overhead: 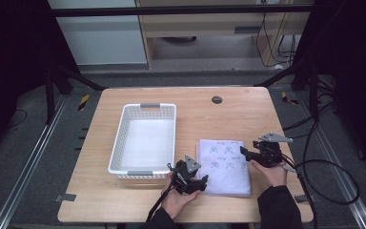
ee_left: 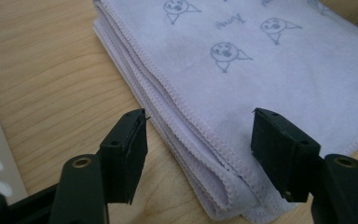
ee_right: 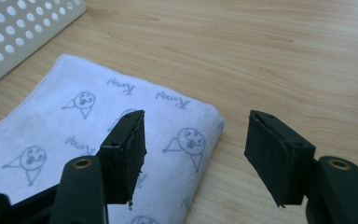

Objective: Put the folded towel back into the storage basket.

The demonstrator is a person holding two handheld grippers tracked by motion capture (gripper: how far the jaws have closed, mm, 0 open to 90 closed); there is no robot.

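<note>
On the counter [overhead: 228, 114], just right of the white basket [overhead: 145, 138], lies the folded towel [overhead: 224, 164]; with left claw [overhead: 198, 183] and right claw [overhead: 245, 152] both released, straddle opposite edges, catching every layer before clenching

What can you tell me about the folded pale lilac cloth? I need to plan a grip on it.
The folded pale lilac cloth lies flat on the wooden table, right of the white perforated plastic basket. Soft, towel-like, with stitched hems, small drawn faces and printed words. Layered edges face the left gripper; the right gripper straddles its folded side. Neither touches it.
</note>
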